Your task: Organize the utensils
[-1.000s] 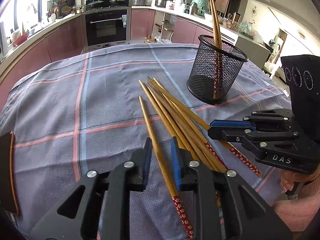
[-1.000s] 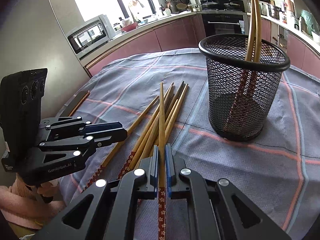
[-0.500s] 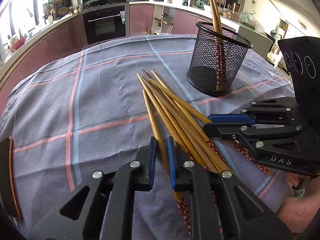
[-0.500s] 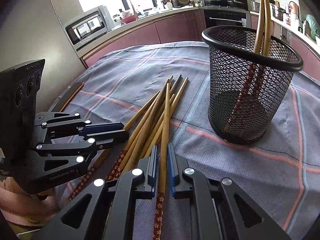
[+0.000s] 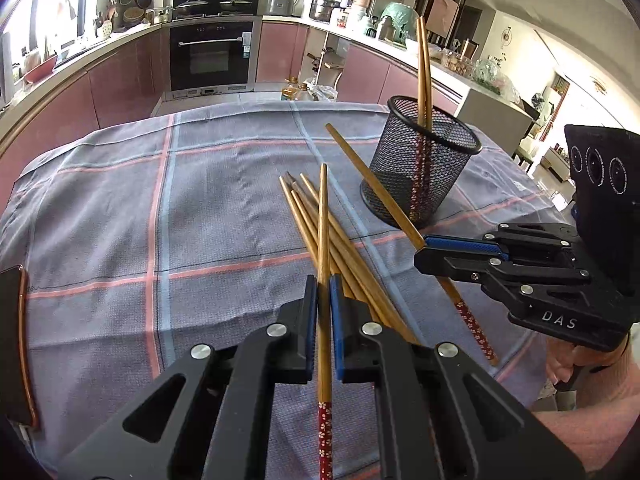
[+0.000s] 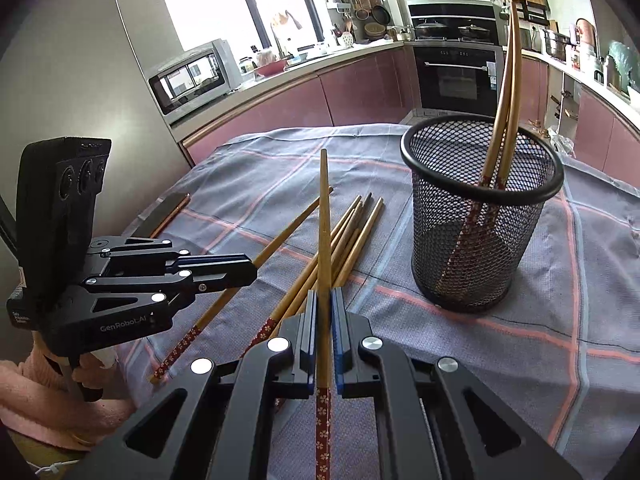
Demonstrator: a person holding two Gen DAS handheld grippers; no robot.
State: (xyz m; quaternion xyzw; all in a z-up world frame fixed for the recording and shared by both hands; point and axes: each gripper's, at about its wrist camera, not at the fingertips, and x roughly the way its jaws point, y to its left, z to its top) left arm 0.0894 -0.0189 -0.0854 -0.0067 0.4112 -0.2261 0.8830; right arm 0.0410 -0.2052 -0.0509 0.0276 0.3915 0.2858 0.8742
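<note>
In the left wrist view the left gripper (image 5: 323, 300) sits at 6 o'clock, its blue pads clenched on one chopstick (image 5: 323, 240). This chopstick runs straight toward 12 o'clock, its red flowered end trailing back between the black arms and its bare tip raised over the pile (image 5: 340, 248) of loose chopsticks. The left jaws have just been closing, with that chopstick between them.

At 3 o'clock the right gripper (image 5: 424, 248) comes in sideways, clamped on a second chopstick (image 5: 376, 180) that slants from a red patterned end near 4 o'clock up to a tip at about 1 o'clock, crossing in front of the cup (image 5: 424, 176). A pink sleeve (image 5: 592, 428) shows under it at 4 o'clock.

In the right wrist view the right gripper (image 6: 324, 308) is at 6 o'clock, pads pressed on its chopstick (image 6: 324, 216), which points to 12 o'clock with its tip lifted clear of the cloth (image 6: 520, 360). The left gripper (image 6: 250, 270) is at 9 o'clock, gripping its chopstick (image 6: 280, 240), which slopes from a red end near 7 o'clock to a tip near the centre.

Beyond the grippers the pile lies fanned on the checked cloth, about five sticks, their tips pointing toward 12 o'clock. Farther on, at 2 o'clock, the black mesh cup stands upright on the cloth with two chopsticks (image 6: 508, 80) leaning inside it, red ends down.

A dark flat thing with a copper edge (image 5: 16, 340) lies at the cloth's 9 o'clock margin. Behind the table, an oven (image 5: 212, 56) stands at 11 o'clock among pink cabinets.
</note>
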